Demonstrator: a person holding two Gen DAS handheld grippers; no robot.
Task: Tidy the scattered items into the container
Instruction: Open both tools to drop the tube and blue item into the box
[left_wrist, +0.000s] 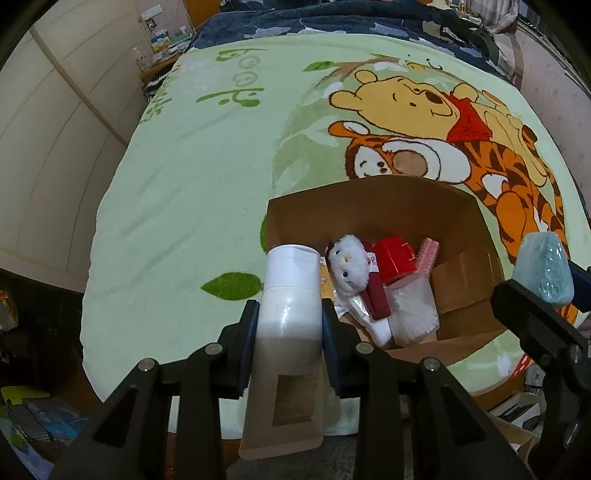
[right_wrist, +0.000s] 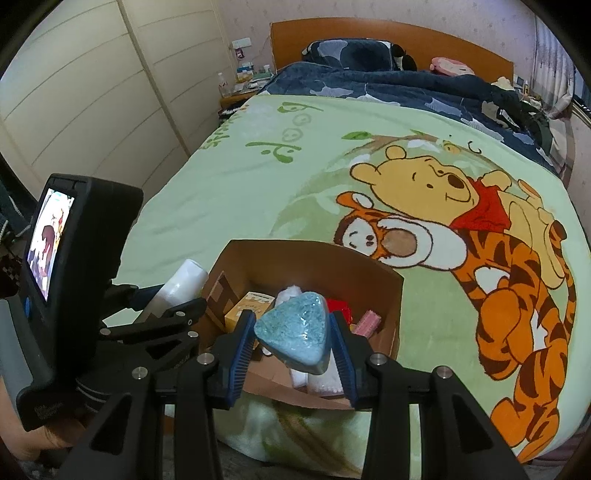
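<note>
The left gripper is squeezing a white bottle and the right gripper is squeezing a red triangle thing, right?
Not quite. The right gripper squeezes a light blue triangular packet, not red, as the right wrist view shows. The left gripper does squeeze the white plastic bottle.

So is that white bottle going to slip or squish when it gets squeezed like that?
Probably not much. The white bottle keeps its shape between the left gripper's pads, so it looks fairly stiff. Its smooth plastic could slide a little. It seems partly full, so likely bottom-heavy, and its round body might roll once dropped in the cardboard box.
</note>
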